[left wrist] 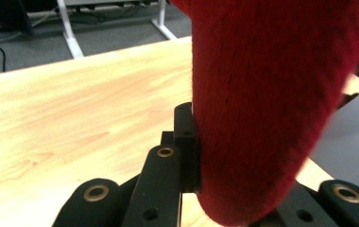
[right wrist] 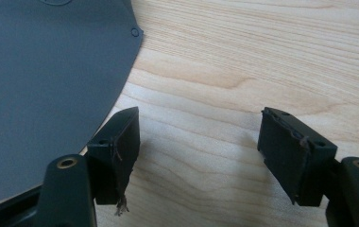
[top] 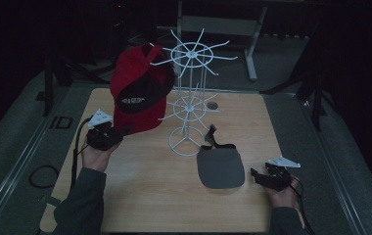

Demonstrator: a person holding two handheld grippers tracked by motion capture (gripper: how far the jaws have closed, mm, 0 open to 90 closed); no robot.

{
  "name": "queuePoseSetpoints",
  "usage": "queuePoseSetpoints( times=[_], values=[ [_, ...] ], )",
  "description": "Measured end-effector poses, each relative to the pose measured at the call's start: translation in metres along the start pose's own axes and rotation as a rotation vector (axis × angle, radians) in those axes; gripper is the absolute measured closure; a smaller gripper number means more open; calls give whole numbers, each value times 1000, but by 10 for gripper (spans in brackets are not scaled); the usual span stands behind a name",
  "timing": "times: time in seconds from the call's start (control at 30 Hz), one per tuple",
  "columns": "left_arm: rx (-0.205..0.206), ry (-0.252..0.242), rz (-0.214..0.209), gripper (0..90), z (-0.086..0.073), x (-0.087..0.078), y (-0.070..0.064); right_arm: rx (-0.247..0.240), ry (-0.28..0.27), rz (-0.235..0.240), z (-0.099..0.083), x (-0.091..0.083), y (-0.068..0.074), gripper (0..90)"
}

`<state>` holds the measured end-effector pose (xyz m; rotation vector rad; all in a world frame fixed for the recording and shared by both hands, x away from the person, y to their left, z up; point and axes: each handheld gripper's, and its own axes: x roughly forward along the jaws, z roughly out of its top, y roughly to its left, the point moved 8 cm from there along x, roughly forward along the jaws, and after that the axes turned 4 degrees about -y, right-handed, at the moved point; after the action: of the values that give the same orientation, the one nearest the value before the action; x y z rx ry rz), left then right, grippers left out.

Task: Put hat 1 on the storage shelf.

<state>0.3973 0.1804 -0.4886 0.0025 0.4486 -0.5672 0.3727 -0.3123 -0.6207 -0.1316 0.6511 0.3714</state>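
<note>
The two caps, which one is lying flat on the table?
The grey cap, flat on the wood beside the right gripper. The red cap is held up by the left gripper.

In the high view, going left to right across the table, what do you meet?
Left gripper → red cap it holds → white wire rack → grey cap lying flat → right gripper.

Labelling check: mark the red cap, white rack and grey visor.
red cap (top: 140, 105), high view, on its crown.
white rack (top: 186, 142), high view, on its ring base.
grey visor (top: 220, 169), high view, middle of the flat brim.
</note>
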Motion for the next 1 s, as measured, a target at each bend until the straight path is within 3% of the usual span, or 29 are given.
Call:
queuePoseSetpoints(
  times=[0.1, 0.3, 0.37, 0.4, 0.63, 1.0],
  values=[
    [-16, -5, -8, 844, -5, 3, -1, -1, 0, 0, 0, 0, 0, 301],
    [-5, -1, -16, 808, -14, 6, -3, -1, 0, 0, 0, 0, 0, 301],
    [-3, 2, -12, 761, -15, 7, -3, -1, 0, 0, 0, 0, 0, 301],
    [3, 6, -7, 695, -16, 7, -3, -1, 0, 0, 0, 0, 0, 302],
    [13, 13, -5, 530, -23, 7, -5, -1, 0, 0, 0, 0, 0, 301],
    [-14, 10, 12, 453, -35, 6, -1, 0, -1, 1, 0, 0, 0, 302]
  ],
)
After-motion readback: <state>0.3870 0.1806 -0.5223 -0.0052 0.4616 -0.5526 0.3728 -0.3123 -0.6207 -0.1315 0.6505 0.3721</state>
